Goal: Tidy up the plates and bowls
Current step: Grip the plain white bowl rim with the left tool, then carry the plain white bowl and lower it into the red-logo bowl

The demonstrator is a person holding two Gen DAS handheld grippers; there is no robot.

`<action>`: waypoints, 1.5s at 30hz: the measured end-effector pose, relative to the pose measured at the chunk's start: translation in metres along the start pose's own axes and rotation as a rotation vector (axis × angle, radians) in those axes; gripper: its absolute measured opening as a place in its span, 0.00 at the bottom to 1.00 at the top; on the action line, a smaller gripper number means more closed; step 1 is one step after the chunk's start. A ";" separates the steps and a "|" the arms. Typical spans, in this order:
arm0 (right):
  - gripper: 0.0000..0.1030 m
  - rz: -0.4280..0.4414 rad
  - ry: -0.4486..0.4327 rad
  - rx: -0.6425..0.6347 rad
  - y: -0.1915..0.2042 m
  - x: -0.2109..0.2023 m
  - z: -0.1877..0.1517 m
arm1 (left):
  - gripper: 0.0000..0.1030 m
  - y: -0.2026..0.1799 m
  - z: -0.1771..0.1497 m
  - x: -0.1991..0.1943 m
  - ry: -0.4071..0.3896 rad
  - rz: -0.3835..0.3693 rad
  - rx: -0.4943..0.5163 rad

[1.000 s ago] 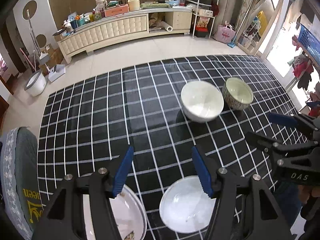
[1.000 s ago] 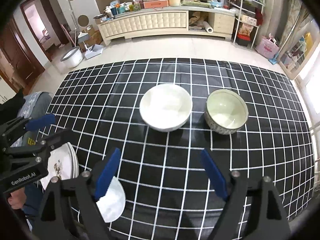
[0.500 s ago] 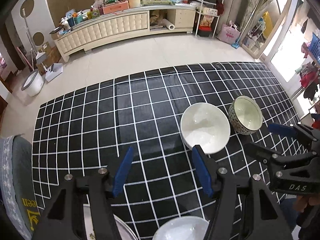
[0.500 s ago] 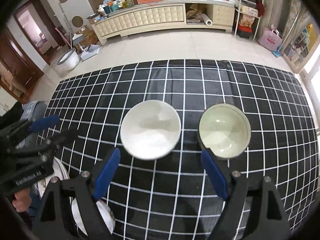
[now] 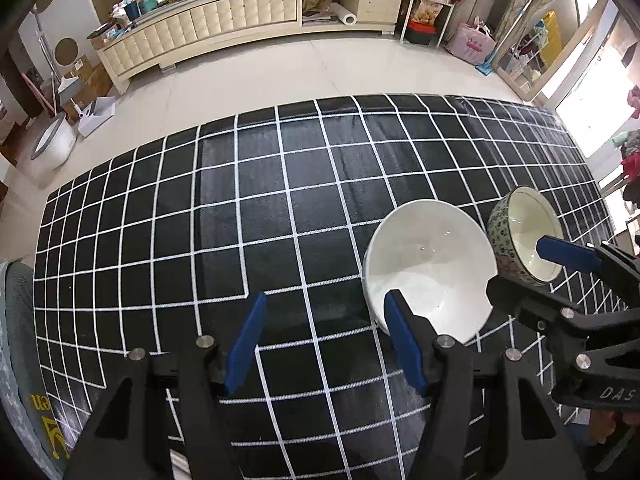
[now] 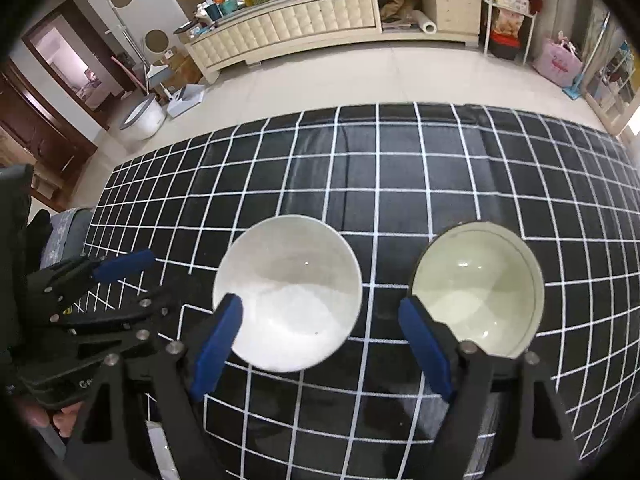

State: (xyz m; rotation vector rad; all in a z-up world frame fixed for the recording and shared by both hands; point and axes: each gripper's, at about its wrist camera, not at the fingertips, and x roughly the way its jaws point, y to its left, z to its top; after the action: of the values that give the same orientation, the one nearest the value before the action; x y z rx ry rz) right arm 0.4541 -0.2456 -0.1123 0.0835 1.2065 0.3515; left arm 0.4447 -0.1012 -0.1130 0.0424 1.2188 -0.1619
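Note:
A plain white bowl (image 5: 430, 276) (image 6: 288, 292) and a blue-patterned bowl with a pale green inside (image 5: 524, 236) (image 6: 476, 288) stand side by side on the black checked tablecloth (image 5: 280, 200). My left gripper (image 5: 324, 344) (image 6: 136, 284) is open over bare cloth, its right finger just in front of the white bowl's near-left rim. My right gripper (image 6: 322, 346) (image 5: 540, 276) hangs over both bowls, jaws closing. One pad is over the white bowl's left rim, the other over the patterned bowl's left rim. Neither pad presses on anything.
A sliver of a white plate (image 6: 160, 456) shows at the table's near edge under the gripper. A grey cushioned chair (image 5: 16, 340) stands at the left. A long cream cabinet (image 5: 240, 20) and shelves line the far wall across the tiled floor.
Both grippers have moved forward and down toward the two bowls, which now look larger and closer. The plates near the front edge have slipped out of view. The right jaws have narrowed slightly.

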 end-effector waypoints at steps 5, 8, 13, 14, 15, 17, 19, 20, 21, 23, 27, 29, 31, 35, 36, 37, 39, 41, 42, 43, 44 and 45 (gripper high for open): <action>0.63 -0.013 0.017 -0.036 -0.002 0.011 -0.002 | 0.57 -0.010 0.004 0.013 -0.003 0.021 0.043; 0.59 -0.017 0.021 -0.058 -0.002 0.016 -0.004 | 0.56 -0.012 0.006 0.020 0.003 0.026 0.051; 0.53 -0.011 0.033 -0.069 -0.002 0.025 -0.004 | 0.50 -0.020 0.005 0.031 0.020 0.023 0.102; 0.52 -0.002 0.035 -0.065 -0.003 0.026 -0.004 | 0.46 -0.021 0.005 0.032 0.028 0.021 0.109; 0.52 0.001 0.039 -0.061 -0.003 0.028 -0.004 | 0.43 -0.022 0.004 0.036 0.035 0.020 0.116; 0.50 -0.006 0.046 -0.063 -0.004 0.032 -0.004 | 0.37 -0.022 0.003 0.042 0.050 0.012 0.125; 0.44 -0.021 0.053 -0.066 -0.006 0.036 -0.004 | 0.32 -0.022 0.002 0.046 0.053 -0.023 0.122; 0.40 -0.028 0.055 -0.069 -0.007 0.037 -0.003 | 0.29 -0.024 0.002 0.049 0.054 -0.029 0.122; 0.36 -0.037 0.058 -0.071 -0.008 0.039 -0.002 | 0.26 -0.024 0.003 0.050 0.056 -0.035 0.122; 0.30 -0.043 0.058 -0.068 -0.011 0.041 -0.002 | 0.19 -0.028 0.004 0.054 0.059 -0.046 0.127; 0.17 -0.062 0.066 -0.082 -0.017 0.043 -0.003 | 0.13 -0.035 0.005 0.061 0.066 -0.043 0.151; 0.17 -0.065 0.060 -0.094 -0.016 0.042 -0.005 | 0.13 -0.037 0.004 0.062 0.055 -0.040 0.155; 0.16 -0.066 0.053 -0.082 -0.017 0.040 -0.005 | 0.13 -0.038 0.003 0.062 0.049 -0.047 0.159; 0.13 -0.077 0.052 -0.081 -0.011 0.038 -0.010 | 0.11 -0.041 0.000 0.058 0.057 -0.005 0.185; 0.13 -0.076 0.054 -0.081 -0.010 0.036 -0.012 | 0.11 -0.043 -0.001 0.056 0.050 0.007 0.195; 0.12 -0.072 0.057 -0.078 -0.008 0.035 -0.013 | 0.10 -0.044 -0.002 0.052 0.044 0.016 0.206; 0.11 -0.046 0.059 -0.060 -0.004 0.030 -0.016 | 0.08 -0.040 -0.005 0.043 0.031 0.012 0.202; 0.10 -0.036 0.055 -0.053 0.001 0.024 -0.018 | 0.07 -0.034 -0.006 0.034 0.025 -0.002 0.177; 0.10 -0.038 0.050 -0.057 0.004 0.021 -0.020 | 0.07 -0.031 -0.007 0.030 0.023 -0.004 0.171; 0.10 -0.042 0.044 -0.061 0.009 0.017 -0.021 | 0.07 -0.030 -0.009 0.025 0.020 -0.003 0.168; 0.10 -0.045 0.039 -0.061 0.012 0.014 -0.022 | 0.07 -0.029 -0.011 0.020 0.016 0.002 0.170; 0.10 -0.047 0.030 -0.060 0.016 0.009 -0.024 | 0.07 -0.029 -0.015 0.015 0.012 0.010 0.175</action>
State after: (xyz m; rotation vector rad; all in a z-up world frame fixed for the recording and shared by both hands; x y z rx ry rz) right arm 0.4314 -0.2304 -0.1248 -0.0019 1.2244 0.3490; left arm 0.4317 -0.1301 -0.1303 0.2021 1.2136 -0.2601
